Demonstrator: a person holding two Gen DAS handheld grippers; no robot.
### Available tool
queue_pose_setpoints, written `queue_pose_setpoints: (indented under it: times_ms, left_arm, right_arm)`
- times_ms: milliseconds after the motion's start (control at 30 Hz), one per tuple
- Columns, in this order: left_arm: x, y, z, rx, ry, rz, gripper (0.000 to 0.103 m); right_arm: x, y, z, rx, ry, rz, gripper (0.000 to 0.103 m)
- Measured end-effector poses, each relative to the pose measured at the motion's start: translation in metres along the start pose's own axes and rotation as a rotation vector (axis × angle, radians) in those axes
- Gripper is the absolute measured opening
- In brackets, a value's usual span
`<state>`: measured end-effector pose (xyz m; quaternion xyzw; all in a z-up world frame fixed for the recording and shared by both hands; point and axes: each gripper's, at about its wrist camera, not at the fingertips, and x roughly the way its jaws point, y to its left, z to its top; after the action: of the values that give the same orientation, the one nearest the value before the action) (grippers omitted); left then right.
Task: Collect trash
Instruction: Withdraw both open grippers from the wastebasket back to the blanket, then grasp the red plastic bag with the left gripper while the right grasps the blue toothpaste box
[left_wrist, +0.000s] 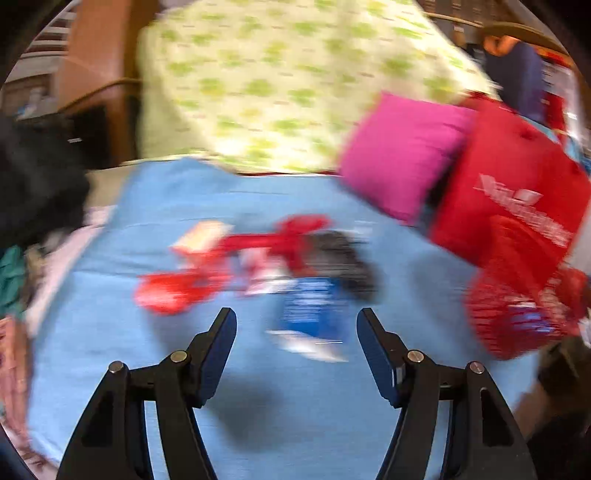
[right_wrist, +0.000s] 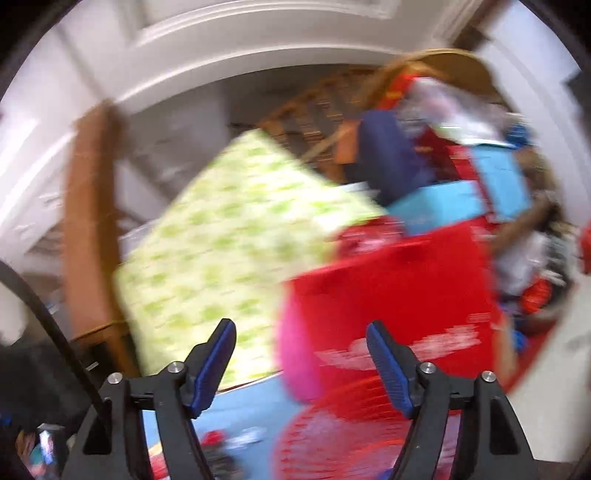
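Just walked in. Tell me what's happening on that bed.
A person with a claw in each hand is collecting trash. Both claws are open and hold nothing. The left claw faces a blurred pile of wrappers, red, blue and dark, on the blue sheet. The right claw points towards the pink pillow and red bag. A red mesh basket sits at the bed's right.

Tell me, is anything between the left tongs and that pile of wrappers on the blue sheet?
Nothing visible. The left tongs stand open and empty over the bare blue sheet, and the wrappers lie just beyond their tips. The picture is blurred, so small things could escape notice.
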<state>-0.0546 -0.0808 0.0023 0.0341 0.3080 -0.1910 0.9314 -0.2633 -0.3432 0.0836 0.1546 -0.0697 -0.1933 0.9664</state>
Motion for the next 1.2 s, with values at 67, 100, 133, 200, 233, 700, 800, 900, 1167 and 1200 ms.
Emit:
queue_pose_setpoints:
  times_ms: [67, 100, 133, 200, 233, 700, 800, 900, 1167, 1200]
  left_arm:
    - [0.006, 0.043, -0.002, -0.069, 0.004, 0.077, 0.068]
    - [0.01, 0.058, -0.003, -0.101, 0.007, 0.096, 0.068]
    - [0.012, 0.075, -0.003, -0.141, 0.007, 0.117, 0.068]
    - [0.021, 0.103, -0.004, -0.192, 0.006, 0.147, 0.068]
    - [0.027, 0.114, -0.005, -0.205, 0.014, 0.161, 0.068]
    - [0.114, 0.14, 0.029, -0.206, 0.14, 0.043, 0.073]
    - [0.13, 0.136, 0.029, -0.205, 0.186, 0.014, 0.073]
    - [0.137, 0.128, 0.027, -0.182, 0.23, 0.039, 0.073]
    - [0.133, 0.107, 0.02, -0.15, 0.24, 0.022, 0.019]
    - [0.131, 0.102, 0.019, -0.135, 0.24, 0.02, 0.019]
  right_arm:
    - [0.014, 0.034, -0.009, -0.039, 0.068, 0.12, 0.087]
    - [0.03, 0.058, -0.021, -0.06, 0.155, 0.208, 0.087]
    - [0.04, 0.07, -0.029, -0.062, 0.209, 0.247, 0.087]
    - [0.083, 0.099, -0.065, -0.04, 0.453, 0.337, 0.087]
    - [0.098, 0.104, -0.079, -0.033, 0.527, 0.346, 0.087]
    - [0.229, 0.157, -0.235, -0.065, 1.126, 0.078, 0.087]
    - [0.227, 0.164, -0.247, -0.098, 1.15, 0.044, 0.087]
    - [0.228, 0.163, -0.259, -0.145, 1.174, 0.026, 0.085]
    - [0.219, 0.129, -0.241, -0.042, 1.208, 0.092, 0.058]
    - [0.218, 0.121, -0.241, -0.017, 1.228, 0.101, 0.057]
